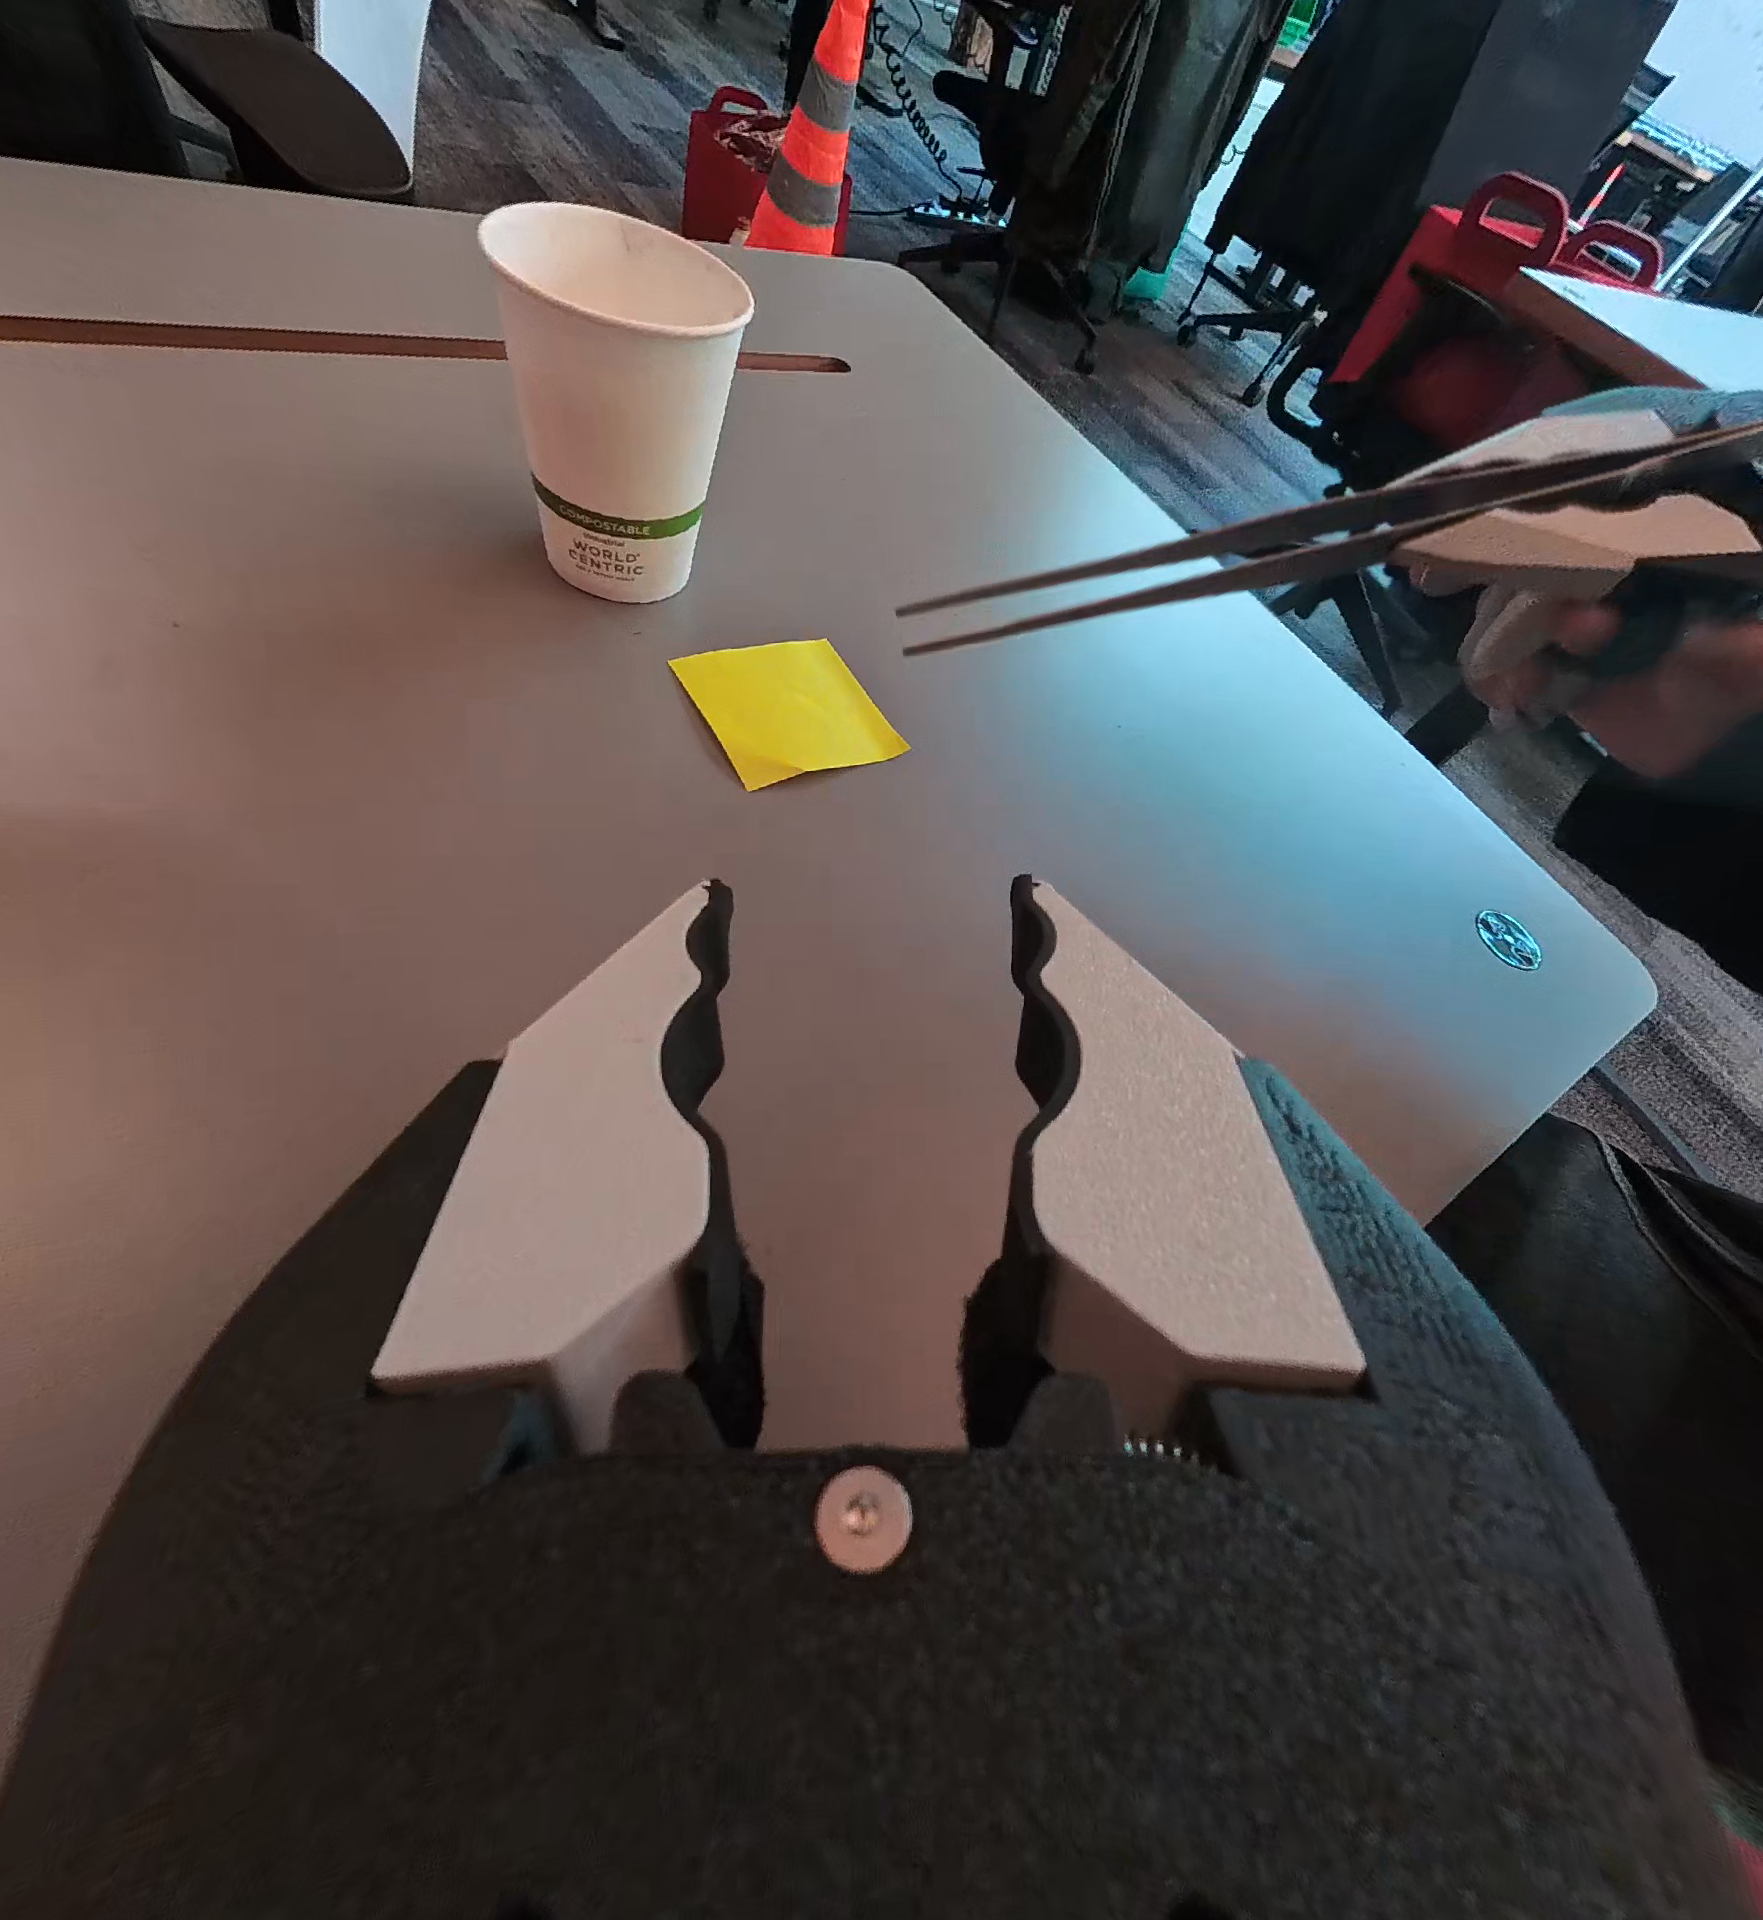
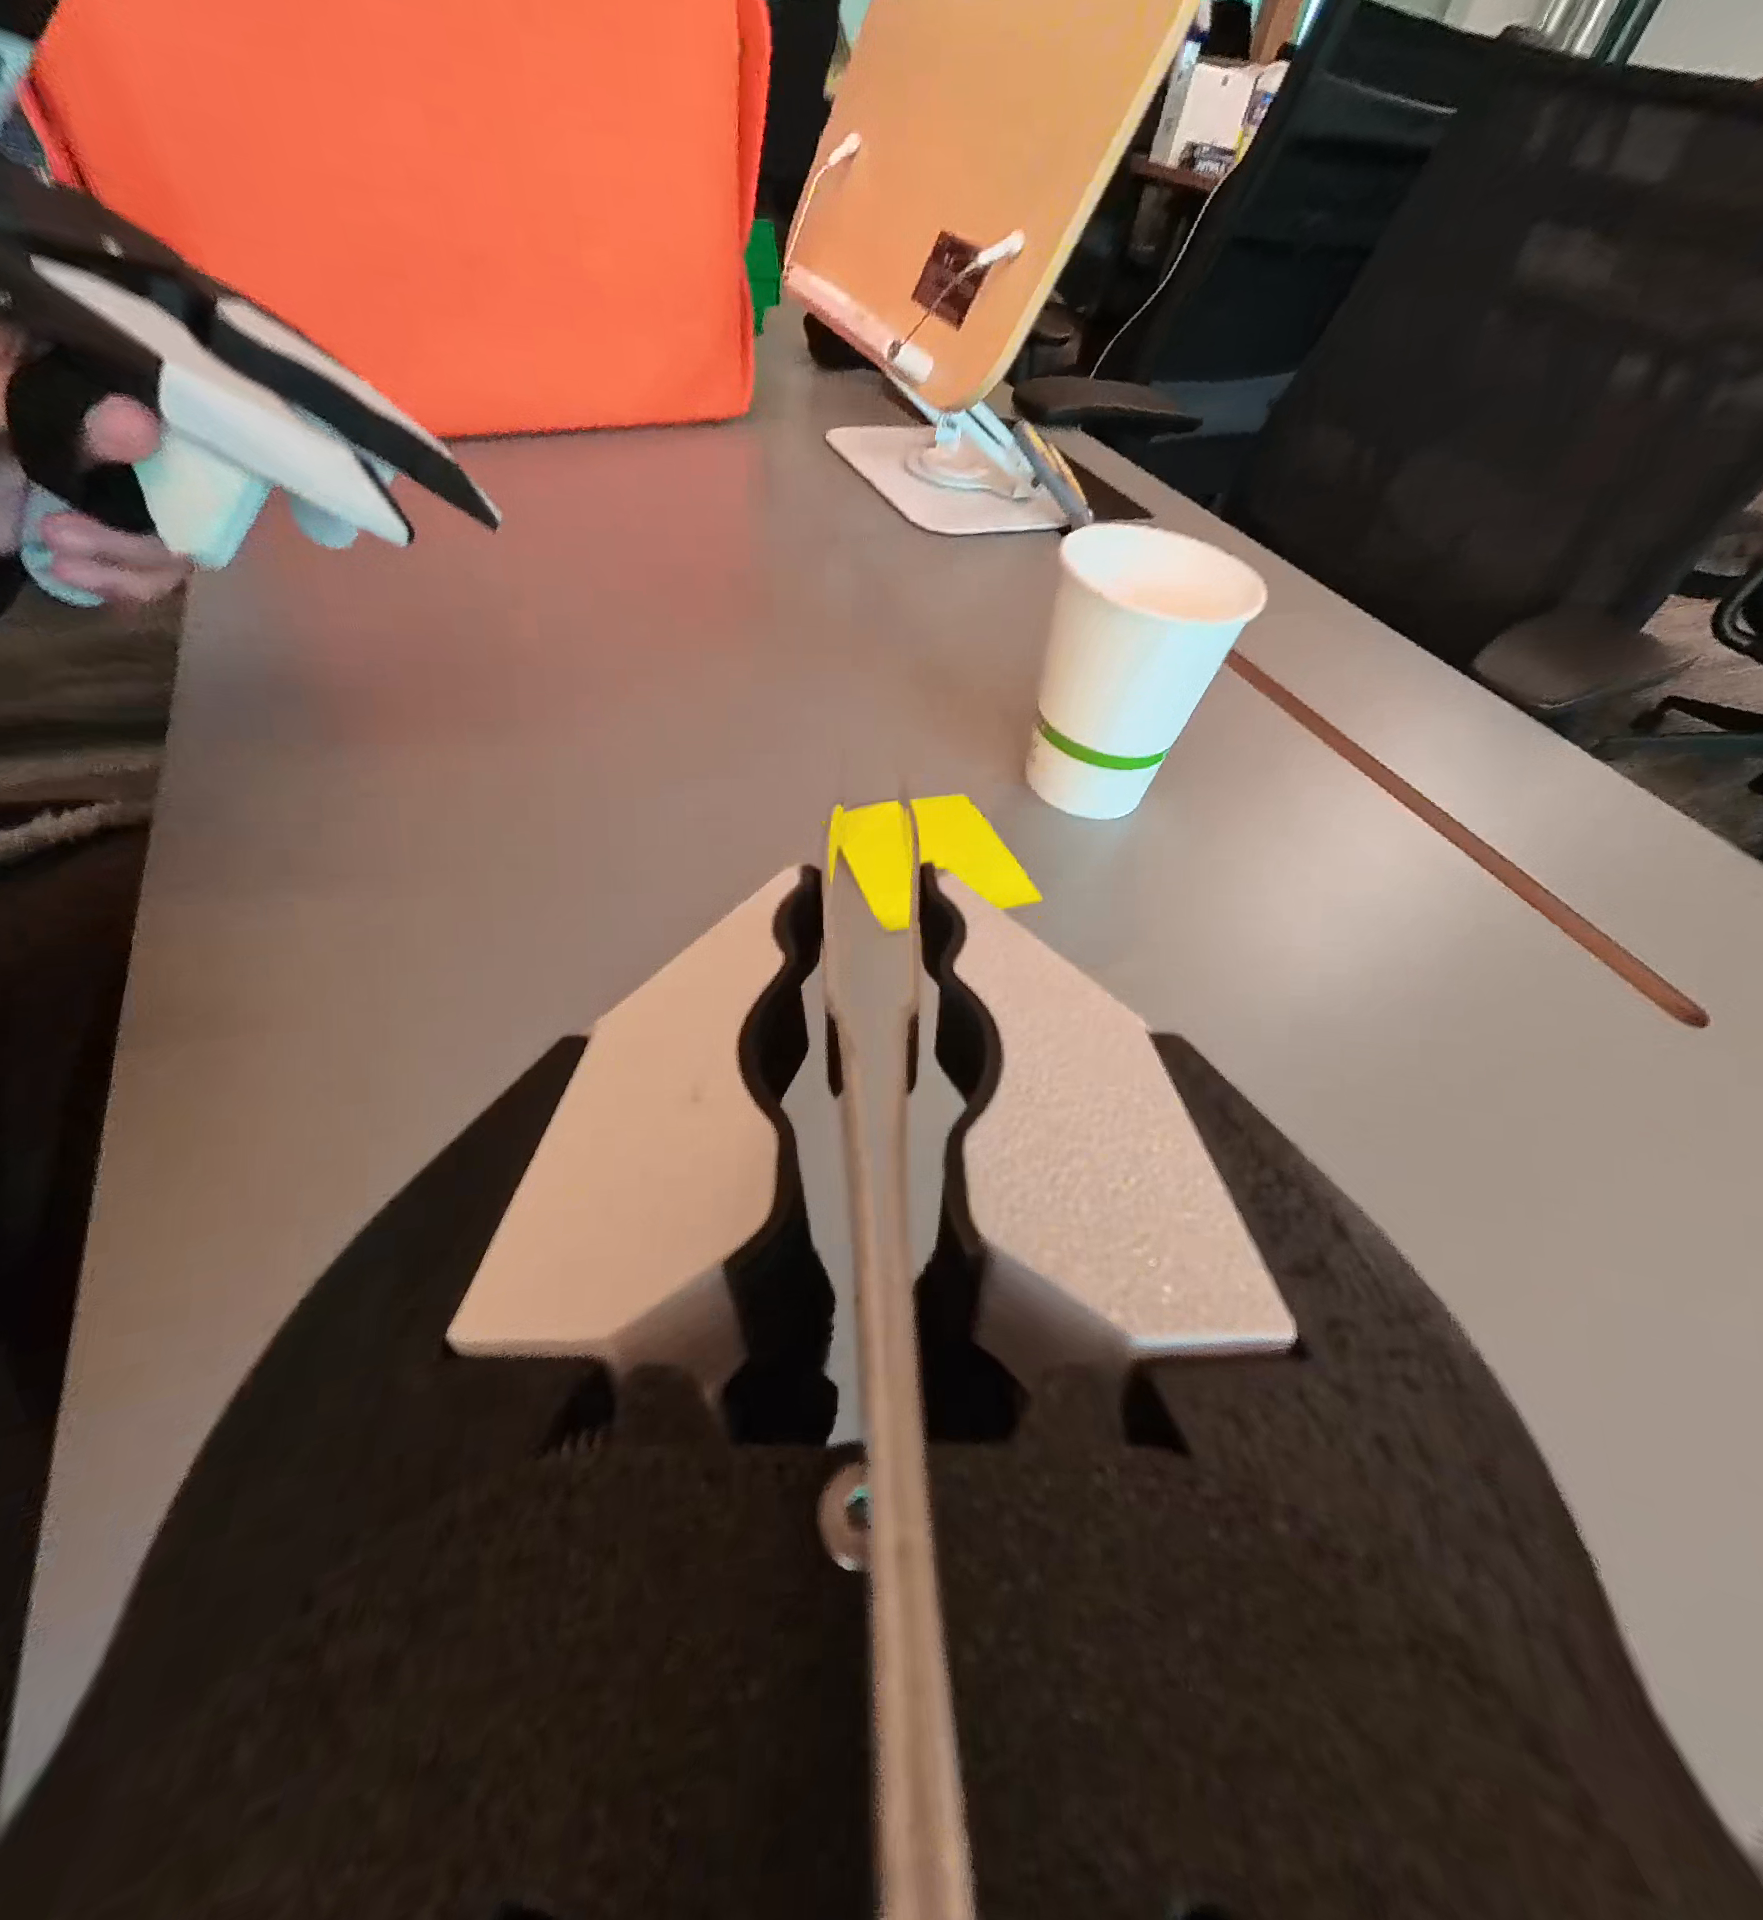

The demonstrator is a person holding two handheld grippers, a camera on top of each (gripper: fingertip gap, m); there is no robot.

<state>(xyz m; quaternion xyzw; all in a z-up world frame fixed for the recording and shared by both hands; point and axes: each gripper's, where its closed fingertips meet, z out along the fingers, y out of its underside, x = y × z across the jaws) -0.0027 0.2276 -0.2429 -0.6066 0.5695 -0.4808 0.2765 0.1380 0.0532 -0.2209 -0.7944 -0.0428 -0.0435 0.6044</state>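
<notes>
On the grey table, as seen from the left wrist view, the left gripper hung above the surface with its jaws well apart and nothing between them. A yellow note lay flat on the table just ahead of the fingertips, with one corner slightly creased. A white paper cup with a green band stood upright beyond the note, near but not touching it. A narrow slot ran across the table behind the cup. From the right, the right gripper reached in, clamped on long tweezers. The tweezer tips stood slightly apart, in the air just right of the note and clear of it. An orange cone stood on the floor beyond the table.

From the right wrist view, the right gripper had its jaws closed in on the tweezers, which ran forward between the fingers. The tips reached over the note; contact with it could not be determined. The cup stood upright to the right of the note and a little beyond it. The left gripper was held in a hand at upper left, above the table edge; its jaw state could not be judged from this angle. A tan board on a stand and an orange panel stood at the far end.
</notes>
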